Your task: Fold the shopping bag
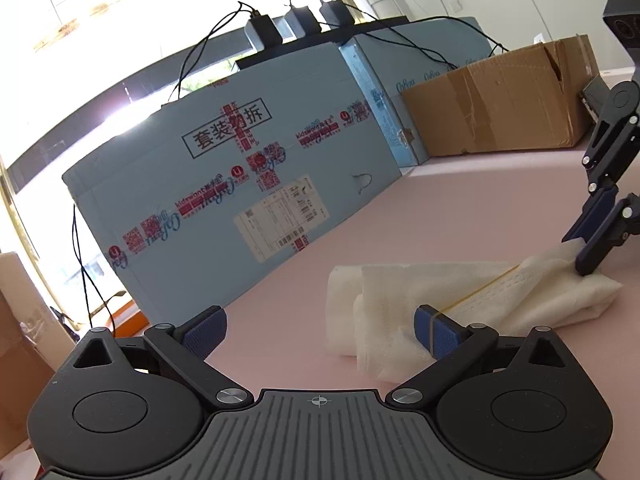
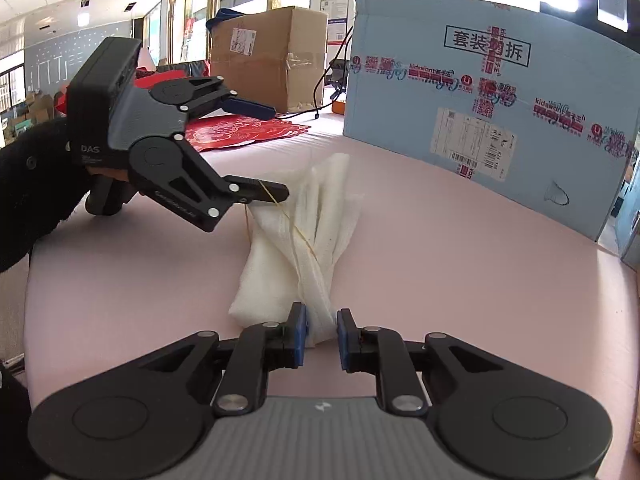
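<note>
We see the pink desk (image 2: 440, 264) spread under everything, and past the jaws of both grippers stands the big light-blue carton (image 1: 248, 184) with red tape and a shipping label, the largest thing on it. Beside that carton, farther off, sits a brown cardboard box (image 1: 496, 104). In the right wrist view some red paper cutouts (image 2: 240, 130) lie on the desk beyond the left gripper. Between the 2 grippers lies the white shopping bag (image 2: 304, 236), bunched and folded into a long rumpled bundle resting on the desk. Our left gripper (image 2: 276, 152) has its jaws spread wide apart, released from the bag; in the left wrist view its right-hand finger (image 1: 434, 330) rests against the near end of the bundle, while the other finger stands off over bare desk. Our right gripper (image 2: 322, 340) has its jaws drawn close on either side of the narrow twisted end of the bag, grasping it there; in the left wrist view the same jaws (image 1: 588, 248) pinch the far end of the bundle. The smallest thing is a thin yellow rubber band (image 1: 476, 294), looped around the left gripper's right-hand finger and stretched taut along the top of the bag toward the right gripper's jaws.
</note>
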The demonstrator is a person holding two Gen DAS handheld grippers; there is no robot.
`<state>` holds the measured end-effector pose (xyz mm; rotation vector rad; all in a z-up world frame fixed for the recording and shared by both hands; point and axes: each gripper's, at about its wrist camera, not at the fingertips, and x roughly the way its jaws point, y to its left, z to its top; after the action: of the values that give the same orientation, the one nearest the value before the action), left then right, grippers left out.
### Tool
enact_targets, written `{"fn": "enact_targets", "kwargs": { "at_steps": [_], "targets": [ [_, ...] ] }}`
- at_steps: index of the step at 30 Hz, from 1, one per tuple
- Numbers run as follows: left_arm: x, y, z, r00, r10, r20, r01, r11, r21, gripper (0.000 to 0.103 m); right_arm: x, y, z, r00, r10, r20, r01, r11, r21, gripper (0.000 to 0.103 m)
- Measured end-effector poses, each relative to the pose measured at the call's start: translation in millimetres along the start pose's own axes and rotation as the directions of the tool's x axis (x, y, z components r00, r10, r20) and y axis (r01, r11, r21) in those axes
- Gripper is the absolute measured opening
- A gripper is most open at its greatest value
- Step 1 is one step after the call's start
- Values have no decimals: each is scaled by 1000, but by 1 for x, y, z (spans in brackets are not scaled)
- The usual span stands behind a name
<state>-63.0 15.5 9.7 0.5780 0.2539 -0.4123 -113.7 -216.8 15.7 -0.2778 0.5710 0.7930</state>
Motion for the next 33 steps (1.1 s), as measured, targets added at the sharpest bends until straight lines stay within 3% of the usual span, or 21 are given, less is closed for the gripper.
{"fn": "enact_targets", "kwargs": {
  "at_steps": [3, 4, 7, 10, 12, 13, 15, 19, 21, 23, 26, 30, 33],
  "targets": [
    [-2, 20, 6, 989, -150, -11, 148, 983, -108, 101, 4, -9, 2, 1000, 20, -2, -20, 998, 56, 19],
    [-6, 25, 8, 986, -165, 0, 163, 977, -139, 101, 5, -14, 2, 999, 38, -3, -37, 994, 100, 19],
    [-24, 51, 15, 983, -155, 95, 174, 950, -259, 101, 6, -30, 0, 996, 91, -1, -88, 969, 230, 20],
    [-33, 56, 20, 984, -92, 151, 142, 921, -363, 102, 8, -47, 0, 990, 142, 8, -135, 924, 357, 20],
    [-33, 31, 28, 988, -101, 116, 133, 940, -316, 102, 15, -63, 4, 986, 163, 17, -154, 886, 437, 20],
    [-33, 19, 32, 991, -101, 93, 123, 952, -280, 102, 14, -62, 5, 988, 154, 20, -147, 887, 439, 22],
    [-31, -17, 40, 993, -118, 17, 120, 978, -171, 102, 12, -54, 8, 993, 116, 20, -115, 912, 393, 27],
    [-13, -62, 45, 993, -99, -71, 97, 994, -41, 102, 18, -38, 15, 998, 62, 15, -63, 947, 315, 32],
    [-5, -70, 48, 994, -33, -106, 28, 998, -48, 102, 21, -32, 17, 999, 49, 11, -50, 953, 299, 30],
    [6, -74, 51, 979, 100, -180, -109, 993, -43, 103, 22, -24, 18, 1000, 24, 8, -25, 967, 255, 28],
    [9, -80, 51, 961, 181, -210, -179, 983, 29, 103, 17, -16, 16, 1000, -2, 0, 2, 975, 220, 23],
    [4, -79, 39, 926, 299, -231, -277, 953, 124, 103, 16, -36, 9, 998, 56, 12, -57, 931, 360, 20],
    [-9, -77, 31, 924, 315, -216, -288, 946, 145, 103, 17, -50, 2, 995, 97, 32, -101, 885, 455, 19]
  ]
}}
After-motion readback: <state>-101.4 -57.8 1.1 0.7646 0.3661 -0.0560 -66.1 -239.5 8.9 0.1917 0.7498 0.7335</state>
